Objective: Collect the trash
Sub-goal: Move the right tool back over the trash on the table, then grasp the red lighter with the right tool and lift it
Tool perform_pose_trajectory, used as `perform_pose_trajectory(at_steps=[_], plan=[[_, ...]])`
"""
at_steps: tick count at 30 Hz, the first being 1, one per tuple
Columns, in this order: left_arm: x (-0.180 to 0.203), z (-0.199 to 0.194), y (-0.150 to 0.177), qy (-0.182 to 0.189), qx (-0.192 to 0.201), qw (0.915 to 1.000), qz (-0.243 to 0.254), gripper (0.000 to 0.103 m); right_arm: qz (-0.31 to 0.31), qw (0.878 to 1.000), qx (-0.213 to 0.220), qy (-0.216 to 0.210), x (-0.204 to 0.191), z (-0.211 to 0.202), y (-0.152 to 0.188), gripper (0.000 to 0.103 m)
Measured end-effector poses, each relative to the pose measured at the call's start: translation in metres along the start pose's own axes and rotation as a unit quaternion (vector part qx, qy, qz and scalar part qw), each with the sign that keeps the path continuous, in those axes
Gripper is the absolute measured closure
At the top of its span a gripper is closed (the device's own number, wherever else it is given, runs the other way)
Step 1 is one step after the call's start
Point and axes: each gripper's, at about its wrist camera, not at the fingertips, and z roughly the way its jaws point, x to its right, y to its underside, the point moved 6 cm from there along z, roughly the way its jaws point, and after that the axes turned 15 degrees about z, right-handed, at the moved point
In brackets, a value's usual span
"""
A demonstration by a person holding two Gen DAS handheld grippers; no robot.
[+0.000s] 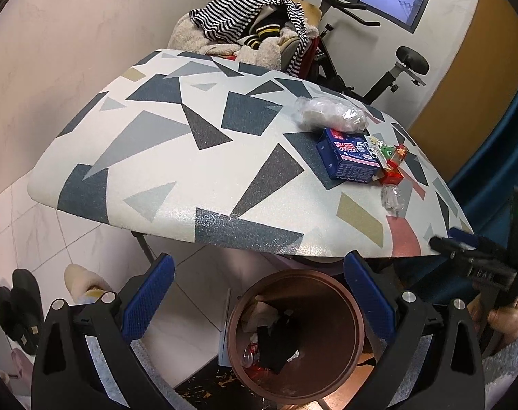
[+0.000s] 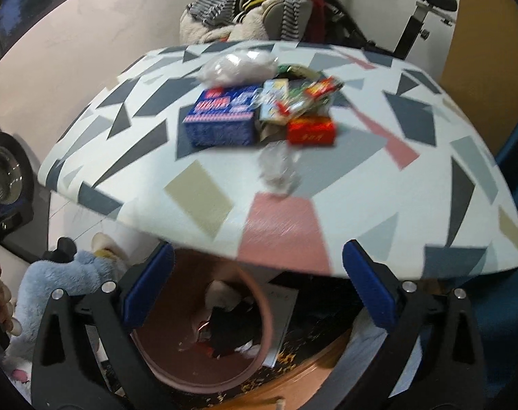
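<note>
Both of your grippers are hanging above the brown bin (image 1: 295, 324) at the near edge of the table (image 1: 177, 157), and both are spread wide with nothing between the pads: the left gripper (image 1: 259, 294) is empty, the right gripper (image 2: 259, 283) too. No earlier picture here, so I'll call only what shows.

What's left for you sits in a cluster toward the right of the tabletop. Nearest the edge is a small crumpled clear wrapper (image 2: 276, 171) — feather-light by the look of it, crackly, and likely to slide away if you nudge it. Pinch it across the bunched middle, pads low to the surface. Behind it, the blue carton (image 2: 221, 119) looks stiff and boxy; take it across its narrow sides, and gently, since an empty carton would crush. The red box (image 2: 312, 131) just to its right is smaller and should handle the same way. Between them lie colourful foil packets (image 2: 293, 99) — slippery, thin, best gripped at a raised fold. At the back, a puffy clear plastic bag (image 1: 330, 112) touches the carton: soft, springy, grab a gathered bulge.

The bin already holds dark and white scraps.
</note>
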Motion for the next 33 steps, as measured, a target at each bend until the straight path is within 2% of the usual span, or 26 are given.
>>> perform_pose_trajectory(at_steps=[6,8,13,17,20,22,25,29,33], plan=[[-0.003,0.013,-0.007,-0.002,-0.006,1.0000,-0.002,0.006,0.011,0.999,0.034,-0.022,0.017,0.003,-0.042,0.008],[-0.004,0.018,-0.010,-0.002,-0.009,0.9999,-0.005,0.006,0.017,0.999,0.042,-0.027,0.020,0.009,-0.058,0.018],[-0.007,0.029,-0.018,-0.001,-0.014,0.9998,-0.011,0.006,0.057,0.996,0.053,-0.037,0.025,0.035,-0.100,0.027],[-0.010,0.038,-0.023,-0.001,-0.017,0.9998,-0.012,0.006,0.078,0.995,0.054,-0.029,0.023,0.061,-0.125,0.041],[-0.010,0.042,-0.026,0.001,-0.019,0.9997,-0.013,0.006,0.094,0.994,0.048,-0.013,0.021,0.081,-0.137,0.045],[-0.009,0.045,-0.027,0.002,-0.019,0.9997,-0.013,0.006,0.100,0.994,0.045,0.012,0.021,0.092,-0.140,0.047],[-0.009,0.047,-0.029,0.005,-0.018,0.9997,-0.013,0.006,0.112,0.993,0.039,0.026,0.024,0.100,-0.141,0.052],[-0.010,0.048,-0.029,0.005,-0.018,0.9997,-0.016,0.006,0.129,0.991,0.038,0.017,0.034,0.100,-0.138,0.059],[-0.011,0.051,-0.026,0.007,-0.022,0.9995,-0.021,0.006,0.135,0.990,0.035,0.000,0.042,0.095,-0.129,0.061]])
